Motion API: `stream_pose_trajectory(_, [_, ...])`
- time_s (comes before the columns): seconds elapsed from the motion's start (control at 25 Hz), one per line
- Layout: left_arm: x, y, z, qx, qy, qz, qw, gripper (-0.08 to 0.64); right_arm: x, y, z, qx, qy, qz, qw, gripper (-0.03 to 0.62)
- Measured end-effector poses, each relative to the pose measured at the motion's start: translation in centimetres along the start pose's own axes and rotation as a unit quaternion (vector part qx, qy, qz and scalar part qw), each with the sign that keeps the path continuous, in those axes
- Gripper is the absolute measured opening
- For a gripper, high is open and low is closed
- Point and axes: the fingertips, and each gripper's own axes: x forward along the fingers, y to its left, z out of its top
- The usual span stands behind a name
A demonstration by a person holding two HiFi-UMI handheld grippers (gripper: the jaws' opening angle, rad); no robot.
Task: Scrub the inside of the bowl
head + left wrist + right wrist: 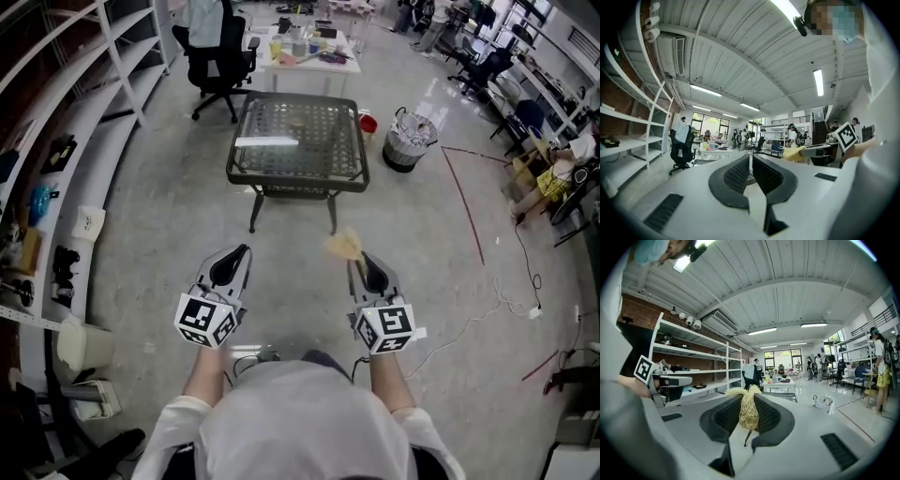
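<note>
My right gripper [357,259] is shut on a pale yellow fibrous scrubber [343,245], held at waist height and pointing forward. In the right gripper view the scrubber [748,411] is pinched between the dark pads and bulges out above them. My left gripper [241,251] is level beside it, jaws shut with nothing between them [750,161]. From the left gripper view the scrubber [794,153] shows off to the right. No bowl is in any view.
A small dark table with a mesh-glass top [298,141] stands on the concrete floor ahead. A bagged bin [408,141] is to its right, white shelving [84,141] along the left, and an office chair [217,56] and a cluttered white table [309,47] behind. Cables [487,300] lie at right.
</note>
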Motion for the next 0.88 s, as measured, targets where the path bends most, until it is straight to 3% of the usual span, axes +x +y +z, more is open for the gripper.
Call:
stream_pose_trajectory(0.44, [1.9,3.8,-1.0,-0.014,0.007,-0.009,0.9998,0.044,2.9,-0.8,-0.1,0.005,0.011,-0.022,1.0,0.087])
stream_pose_trajectory(0.88, [9.3,8.1,0.0,-0.006,0.012,0.025,0.9996,0.044,11.9,-5.1,0.7,0.008,0.01,0.021,1.0,0.087])
